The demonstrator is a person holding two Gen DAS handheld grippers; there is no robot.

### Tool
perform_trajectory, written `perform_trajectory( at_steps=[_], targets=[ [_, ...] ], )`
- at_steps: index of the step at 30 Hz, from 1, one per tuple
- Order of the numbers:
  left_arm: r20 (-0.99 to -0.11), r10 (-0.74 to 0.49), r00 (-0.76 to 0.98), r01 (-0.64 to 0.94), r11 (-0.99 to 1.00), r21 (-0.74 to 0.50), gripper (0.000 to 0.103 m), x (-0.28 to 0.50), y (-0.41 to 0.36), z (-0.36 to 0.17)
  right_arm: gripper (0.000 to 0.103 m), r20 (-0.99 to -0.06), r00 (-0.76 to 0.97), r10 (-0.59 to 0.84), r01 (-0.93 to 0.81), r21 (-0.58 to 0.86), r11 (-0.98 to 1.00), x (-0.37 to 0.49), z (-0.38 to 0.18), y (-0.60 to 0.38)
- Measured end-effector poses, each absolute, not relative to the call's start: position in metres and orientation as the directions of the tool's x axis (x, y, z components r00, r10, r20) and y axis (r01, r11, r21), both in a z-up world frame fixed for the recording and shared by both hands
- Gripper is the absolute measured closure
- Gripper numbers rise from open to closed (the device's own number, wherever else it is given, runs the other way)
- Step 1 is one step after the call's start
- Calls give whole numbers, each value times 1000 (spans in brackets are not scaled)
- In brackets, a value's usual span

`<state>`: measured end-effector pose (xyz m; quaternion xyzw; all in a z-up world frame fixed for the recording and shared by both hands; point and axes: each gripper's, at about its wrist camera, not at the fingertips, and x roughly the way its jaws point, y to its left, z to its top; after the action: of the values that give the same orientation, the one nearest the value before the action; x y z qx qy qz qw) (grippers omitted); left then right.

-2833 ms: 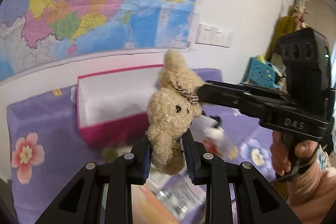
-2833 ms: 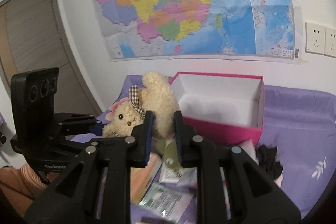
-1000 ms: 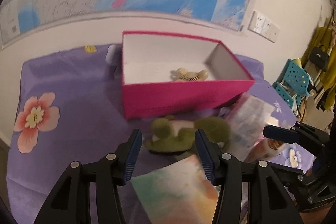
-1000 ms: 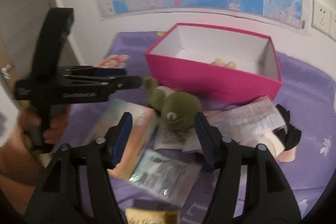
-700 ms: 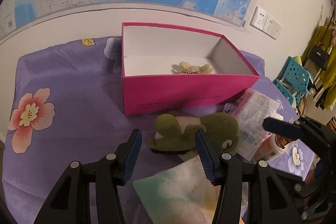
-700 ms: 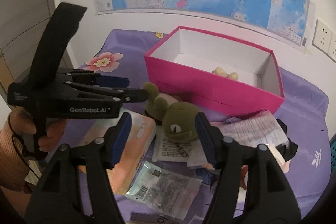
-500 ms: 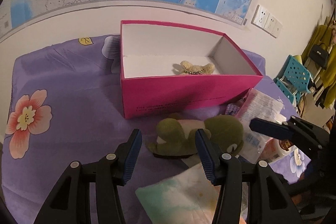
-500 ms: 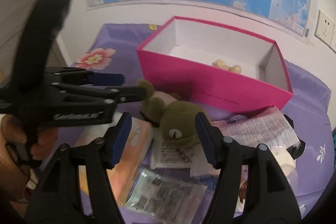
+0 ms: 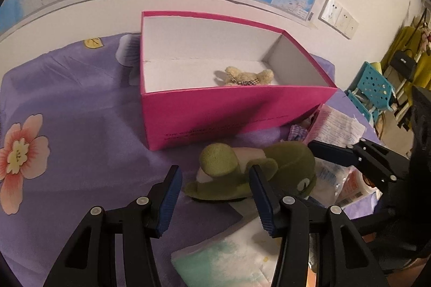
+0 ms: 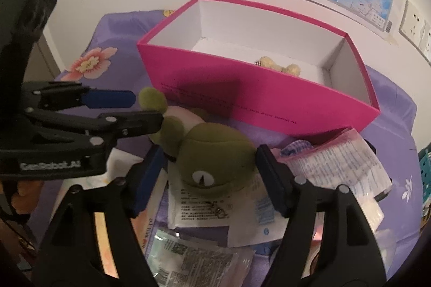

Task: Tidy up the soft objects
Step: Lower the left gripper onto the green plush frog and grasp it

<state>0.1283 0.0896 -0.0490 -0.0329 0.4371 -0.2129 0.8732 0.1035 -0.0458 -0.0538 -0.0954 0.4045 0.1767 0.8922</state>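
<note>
Both grippers, left gripper (image 9: 214, 195) and right gripper (image 10: 208, 176), now gape empty around the green frog plush (image 10: 212, 152); the teddy bear (image 9: 247, 77), earlier held aloft, lies inside the pink box (image 9: 215, 114).

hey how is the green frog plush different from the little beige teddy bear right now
The green frog plush lies outside the pink box on packets and the purple cloth; the beige teddy bear lies inside the box. The frog looks much bigger than the bear. The frog sits between the open right tongs, with the left tongs around its legs; the bear is untouched. Both are plush toys lying down.
</note>
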Motion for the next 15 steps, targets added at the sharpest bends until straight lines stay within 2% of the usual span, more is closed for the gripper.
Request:
perform_trajectory(
  at_steps=[2,4,7,12,15],
  targets=[
    [-748,-417,516,353,899,-257,51,130,89,-50,30,-759,606,238,-391,-24,920,107,-56,-47],
    [-746,-430,508,361,893,-269,52,132,89,-52,38,-761,611,219,-391,-50,919,107,-58,-47],
    [-742,-449,498,372,883,-284,53,135,90,-52,43,-760,614,214,-388,-54,920,108,-59,-51],
    [-742,-440,506,382,886,-264,52,138,85,-49,43,-757,615,219,-381,-42,924,110,-59,-54],
    [-741,-438,509,396,883,-250,52,138,81,-48,38,-762,611,213,-371,-38,928,111,-61,-55]
  ],
)
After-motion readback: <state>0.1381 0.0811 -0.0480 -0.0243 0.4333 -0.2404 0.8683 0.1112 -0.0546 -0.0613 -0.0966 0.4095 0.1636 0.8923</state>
